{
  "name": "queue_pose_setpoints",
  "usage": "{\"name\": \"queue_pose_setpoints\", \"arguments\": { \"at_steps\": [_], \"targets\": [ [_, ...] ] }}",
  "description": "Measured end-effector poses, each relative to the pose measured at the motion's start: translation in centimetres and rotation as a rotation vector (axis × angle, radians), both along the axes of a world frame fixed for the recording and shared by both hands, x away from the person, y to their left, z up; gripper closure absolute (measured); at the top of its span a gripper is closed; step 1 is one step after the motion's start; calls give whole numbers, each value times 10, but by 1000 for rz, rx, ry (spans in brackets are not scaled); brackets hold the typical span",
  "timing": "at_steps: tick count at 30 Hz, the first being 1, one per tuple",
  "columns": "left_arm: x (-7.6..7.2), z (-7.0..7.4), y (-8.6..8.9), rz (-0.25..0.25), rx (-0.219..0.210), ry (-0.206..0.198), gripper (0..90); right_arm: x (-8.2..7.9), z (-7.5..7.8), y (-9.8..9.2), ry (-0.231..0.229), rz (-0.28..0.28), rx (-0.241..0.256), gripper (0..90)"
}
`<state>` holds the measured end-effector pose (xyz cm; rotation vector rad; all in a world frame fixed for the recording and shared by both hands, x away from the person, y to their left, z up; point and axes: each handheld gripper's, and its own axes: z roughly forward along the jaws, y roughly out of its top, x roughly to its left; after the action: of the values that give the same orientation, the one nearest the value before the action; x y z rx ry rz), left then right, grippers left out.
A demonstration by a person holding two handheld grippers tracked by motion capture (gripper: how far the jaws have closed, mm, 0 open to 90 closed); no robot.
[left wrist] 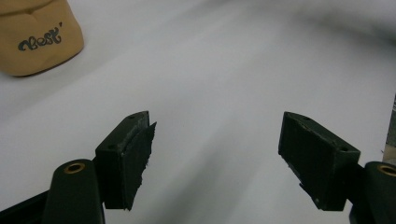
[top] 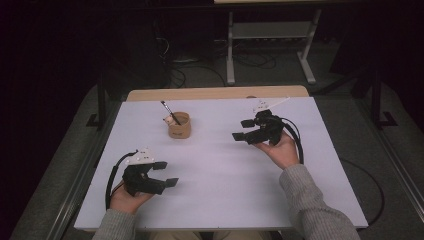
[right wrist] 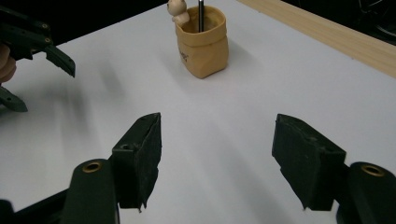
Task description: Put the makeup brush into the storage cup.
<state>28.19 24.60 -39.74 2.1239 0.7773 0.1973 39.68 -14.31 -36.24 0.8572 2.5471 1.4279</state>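
**Pouch stands untouched, both grippers gaping**

Pouch (top: pixel 179 125), tan and soft-sided, stands upright on the white table (top: pixel 225 170) toward its far left, in the high view. A dark-handled brush (top: pixel 167 110) and a small figure (top: pixel 170 120) stick out of its top. The left gripper (top: pixel 165 174) sits near the front edge, the right gripper (top: pixel 242 129) farther back, both well apart from the pouch.

Left gripper view: its jaws spread wide over bare table, with the pouch (left wrist: pixel 39 39) at the upper left corner.

Right gripper view: its jaws are likewise spread and hold nothing; the pouch (right wrist: pixel 203 44) stands ahead, the left gripper (right wrist: pixel 37 70) at the left edge.
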Motion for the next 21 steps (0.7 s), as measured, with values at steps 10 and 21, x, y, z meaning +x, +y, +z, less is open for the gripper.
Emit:
{"name": "queue_pose_setpoints", "arguments": {
  "at_steps": [10,21],
  "targets": [
    [0,0,3,8,1,-1,245,-10,-3,-9,0,-4,6,313],
    [0,0,3,9,2,-3,240,-17,-1,-17,-6,-5,5,311]
  ]
}}
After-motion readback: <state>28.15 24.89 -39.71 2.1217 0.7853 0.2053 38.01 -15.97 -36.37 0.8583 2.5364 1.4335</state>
